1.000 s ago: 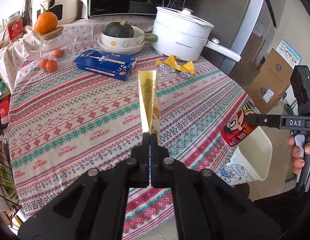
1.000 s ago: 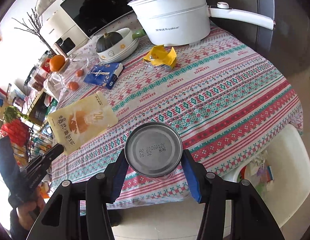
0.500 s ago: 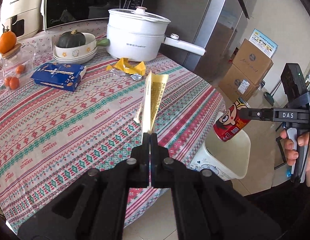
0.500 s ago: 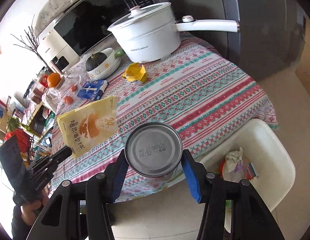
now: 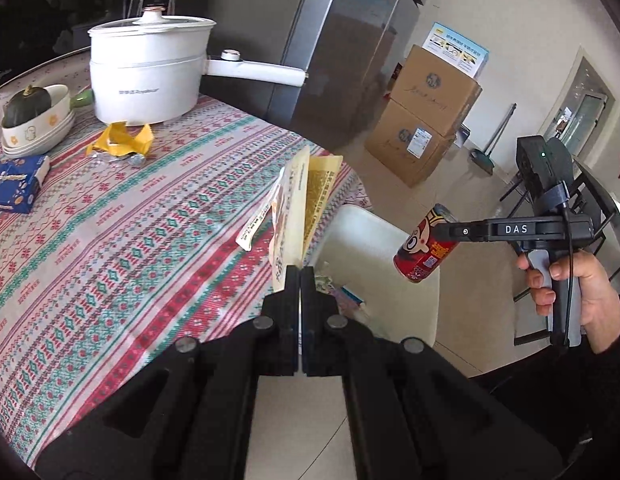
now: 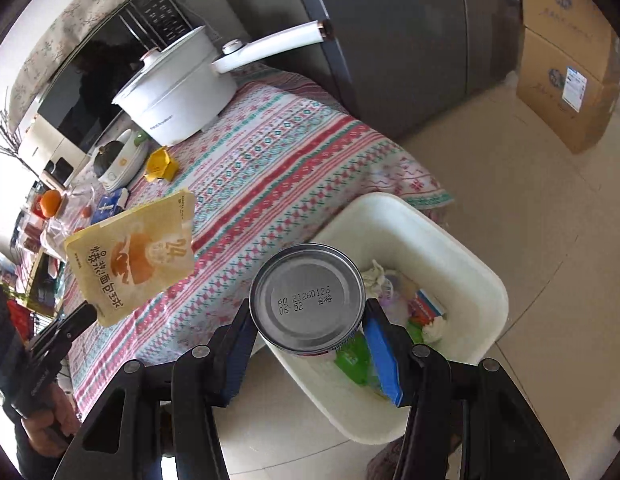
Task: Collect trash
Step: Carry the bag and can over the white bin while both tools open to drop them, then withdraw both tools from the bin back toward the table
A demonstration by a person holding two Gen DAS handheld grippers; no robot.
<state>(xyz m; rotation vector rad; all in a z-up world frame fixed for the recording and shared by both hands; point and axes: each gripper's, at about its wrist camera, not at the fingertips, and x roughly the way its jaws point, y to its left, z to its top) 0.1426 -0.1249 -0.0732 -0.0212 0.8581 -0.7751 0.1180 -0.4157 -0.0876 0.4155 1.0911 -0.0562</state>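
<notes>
Presently, in the left wrist view, the left gripper (image 5: 299, 270) pinches the yellow snack bag (image 5: 295, 216) beside the white bin (image 5: 424, 316); a yellow wrapper (image 5: 121, 142) remains on the table (image 5: 109, 248). In the right wrist view, the right gripper (image 6: 307, 320) clamps the can (image 6: 307, 298) above the bin (image 6: 488, 280), which already contains trash; neither item is released yet.

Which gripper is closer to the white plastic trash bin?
Right. The right gripper holds the red drink can directly above the white plastic trash bin. The left gripper, pinching the yellow snack bag, is beside the bin's table-side edge.
</notes>
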